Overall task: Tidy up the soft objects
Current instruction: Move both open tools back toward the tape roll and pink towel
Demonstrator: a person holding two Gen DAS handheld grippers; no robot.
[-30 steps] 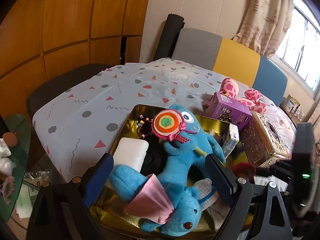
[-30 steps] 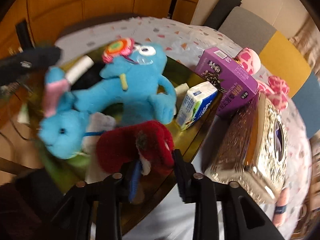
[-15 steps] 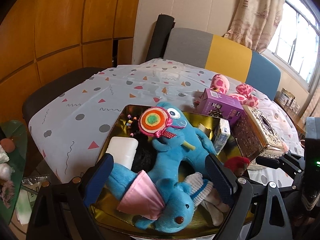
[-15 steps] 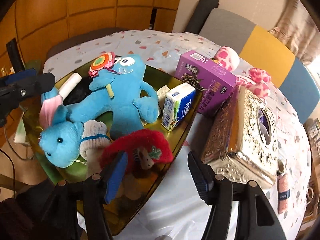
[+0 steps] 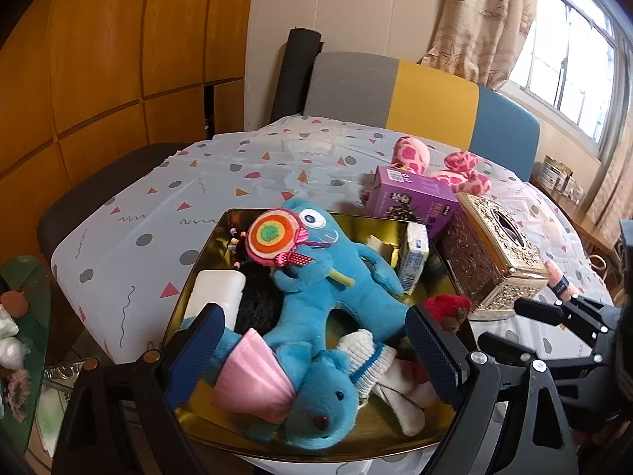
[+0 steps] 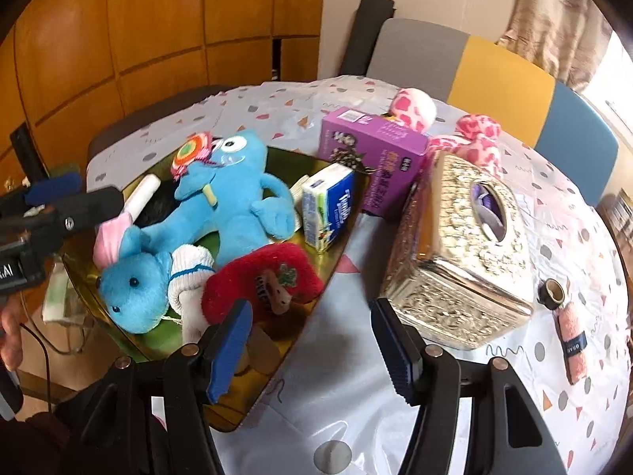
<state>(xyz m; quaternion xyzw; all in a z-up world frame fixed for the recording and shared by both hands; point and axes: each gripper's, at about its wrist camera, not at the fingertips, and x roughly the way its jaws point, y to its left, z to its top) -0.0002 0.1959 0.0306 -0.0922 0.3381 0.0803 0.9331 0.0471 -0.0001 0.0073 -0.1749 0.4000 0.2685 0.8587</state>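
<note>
A gold tray [image 5: 356, 435] [image 6: 348, 229] at the table's near edge holds a blue plush monster [image 5: 336, 277] [image 6: 237, 198] with a lollipop, a blue elephant plush [image 5: 316, 403] [image 6: 130, 289], a white sock [image 5: 368, 356] [image 6: 186, 273] and a red plush [image 5: 447, 304] [image 6: 265, 277]. My left gripper [image 5: 312, 352] is open and empty above the elephant. My right gripper [image 6: 312, 344] is open and empty just in front of the red plush. A pink spotted plush [image 5: 455, 166] [image 6: 455, 130] lies on the table behind the boxes.
A purple box [image 5: 411, 202] [image 6: 372, 154] and a gold tissue box [image 5: 490, 261] [image 6: 463, 245] stand right of the tray. A small carton [image 5: 413, 257] [image 6: 328, 206] and a white block [image 5: 215, 293] are in the tray. A pink roll [image 6: 569, 340] lies at right. Chairs surround the table.
My right gripper has opened and let go of the red plush, which now lies in the tray, and has drawn back. My left gripper has pulled back slightly.
</note>
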